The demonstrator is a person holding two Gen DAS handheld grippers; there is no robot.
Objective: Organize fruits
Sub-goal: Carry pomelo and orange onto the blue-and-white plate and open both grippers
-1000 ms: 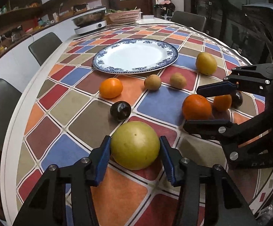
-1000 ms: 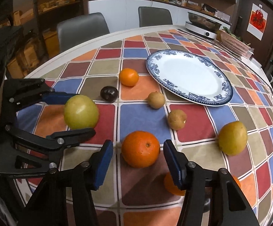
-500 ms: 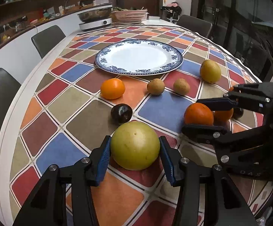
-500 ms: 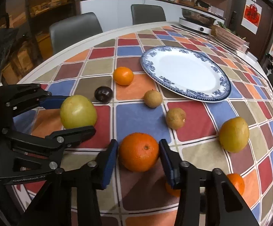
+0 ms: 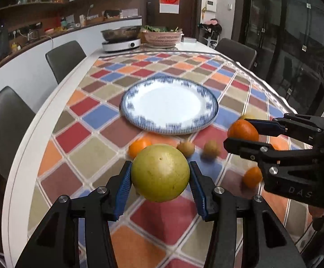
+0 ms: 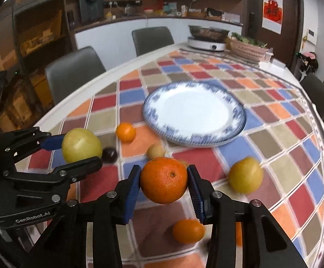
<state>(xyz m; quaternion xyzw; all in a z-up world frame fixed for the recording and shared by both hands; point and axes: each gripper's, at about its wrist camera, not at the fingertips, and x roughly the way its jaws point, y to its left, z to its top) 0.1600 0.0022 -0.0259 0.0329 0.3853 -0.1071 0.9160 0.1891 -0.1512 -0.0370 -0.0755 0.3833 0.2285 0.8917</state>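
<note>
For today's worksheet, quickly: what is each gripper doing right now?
Left gripper: closed on the large yellow-green fruit, lifted.
Right gripper: closed on the big orange, lifted.

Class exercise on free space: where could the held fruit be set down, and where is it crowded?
The plate is bare inside its blue rim. The cloth beyond it is free. Crowded: the near side, with small orange, plum and yellow fruit.

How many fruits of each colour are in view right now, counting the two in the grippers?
Orange: 4, the large orange in the right gripper and three small oranges
Yellow-green: 2, the large yellow-green fruit in the left gripper and a yellow fruit
Brown: 2, small brown fruits
Dark: 1, dark plum
Total: 9; the grippers may hide more.
</note>
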